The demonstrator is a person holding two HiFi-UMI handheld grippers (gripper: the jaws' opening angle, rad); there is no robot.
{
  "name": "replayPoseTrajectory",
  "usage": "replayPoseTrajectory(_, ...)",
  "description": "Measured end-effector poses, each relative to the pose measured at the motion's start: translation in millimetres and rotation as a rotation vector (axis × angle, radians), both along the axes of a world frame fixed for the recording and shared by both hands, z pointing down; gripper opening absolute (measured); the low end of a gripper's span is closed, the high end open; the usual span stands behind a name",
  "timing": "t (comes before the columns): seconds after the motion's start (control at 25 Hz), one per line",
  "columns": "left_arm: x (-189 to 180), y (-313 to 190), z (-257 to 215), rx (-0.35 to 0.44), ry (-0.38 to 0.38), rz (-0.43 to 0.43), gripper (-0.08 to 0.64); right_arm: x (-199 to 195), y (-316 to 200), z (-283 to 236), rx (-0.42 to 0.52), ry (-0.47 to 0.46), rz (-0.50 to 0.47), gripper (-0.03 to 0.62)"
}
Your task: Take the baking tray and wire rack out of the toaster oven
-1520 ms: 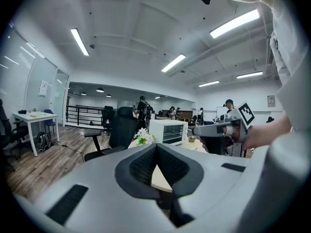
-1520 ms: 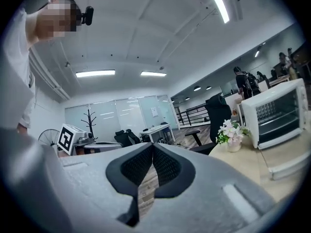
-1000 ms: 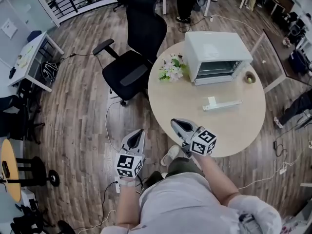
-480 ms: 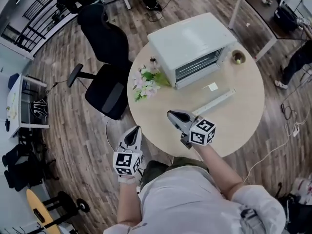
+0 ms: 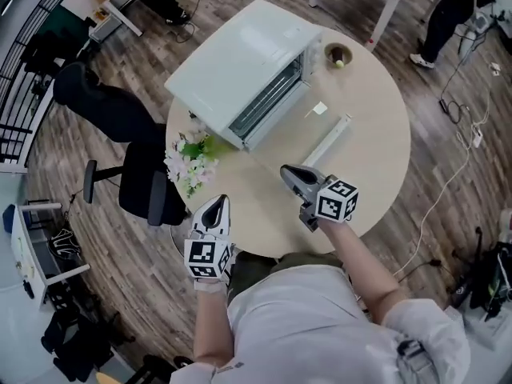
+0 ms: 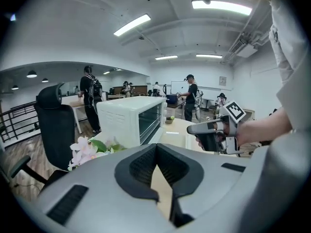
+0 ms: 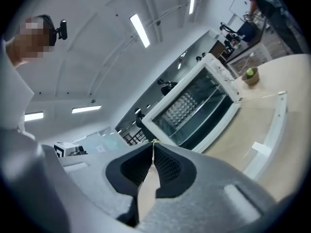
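Toaster oven (image 5: 240,74) stands apart beyond right tongs (image 5: 288,172).

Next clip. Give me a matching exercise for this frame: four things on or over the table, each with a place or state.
Things: 1 toaster oven; 2 flowers; 3 small bowl; 4 right gripper.
Matches: A jaws shut, nothing between them; B holds a round green thing; C at the table edge nearest the black chair; D white, wire rack showing inside.
Pairs: 1-D; 2-C; 3-B; 4-A.
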State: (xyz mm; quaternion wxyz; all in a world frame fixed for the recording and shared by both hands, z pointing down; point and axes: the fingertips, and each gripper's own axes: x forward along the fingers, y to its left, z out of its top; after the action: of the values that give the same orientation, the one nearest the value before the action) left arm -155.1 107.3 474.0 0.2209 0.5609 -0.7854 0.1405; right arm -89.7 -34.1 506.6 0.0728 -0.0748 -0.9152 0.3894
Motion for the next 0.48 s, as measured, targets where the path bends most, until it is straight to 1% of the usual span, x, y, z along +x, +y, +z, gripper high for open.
replayPoseTrajectory(0.12,-6,-24,11,-0.019,0.019,0.081,0.0,1,-22,16,-0.077,0.013,0.104,0.008)
replayPoseTrajectory(0.2,-7,-38,20,-0.036,0.028,0.145,0.0,-1,-34,25,-0.117,0.017,0.155,0.009)
replayPoseTrajectory(0.36,-11,-58,38,-0.09,0.011,0.288,0.0,-13,-55,42,-0.204,0.021,0.26,0.025)
replayPoseTrajectory(0.48,-14,-65,52,-0.123,0.021,0.384,0.0,-23,-67,54,-0.28,0.027,0.345,0.032)
